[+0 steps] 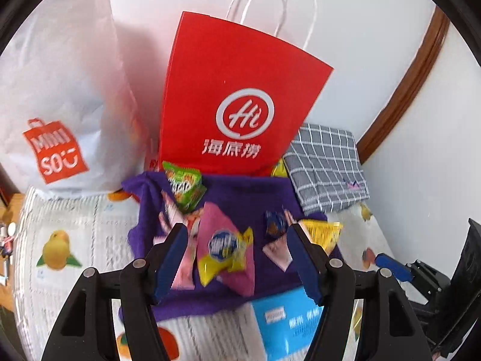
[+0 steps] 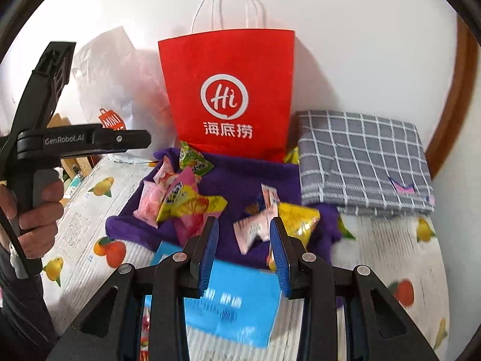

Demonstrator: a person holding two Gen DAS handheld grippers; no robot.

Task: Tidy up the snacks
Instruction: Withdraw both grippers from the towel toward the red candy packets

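Two sets of tongs, both spread apart and empty: left tongs [image 1: 237, 237] hover over the pink-and-yellow snack packet [image 1: 224, 249] on the purple cloth [image 1: 240, 192]; right tongs [image 2: 244, 237] sit nearer the pink sachet [image 2: 255, 230].

- Paper bag [image 2: 228, 90]: red, with white logo, lettering and handles.
- Plastic bag [image 1: 60, 96]: white, with an orange-red logo.
- Towel [image 2: 240, 180]: purple.
- Folded cloth [image 2: 363, 162]: grey with a white grid.
- Snack packets [image 1: 222, 246]: pink, yellow and green (one dark blue).
- Counter cover [image 1: 75, 240]: white, printed with yellow and orange fruit.
- Box [image 2: 237, 303]: light blue.
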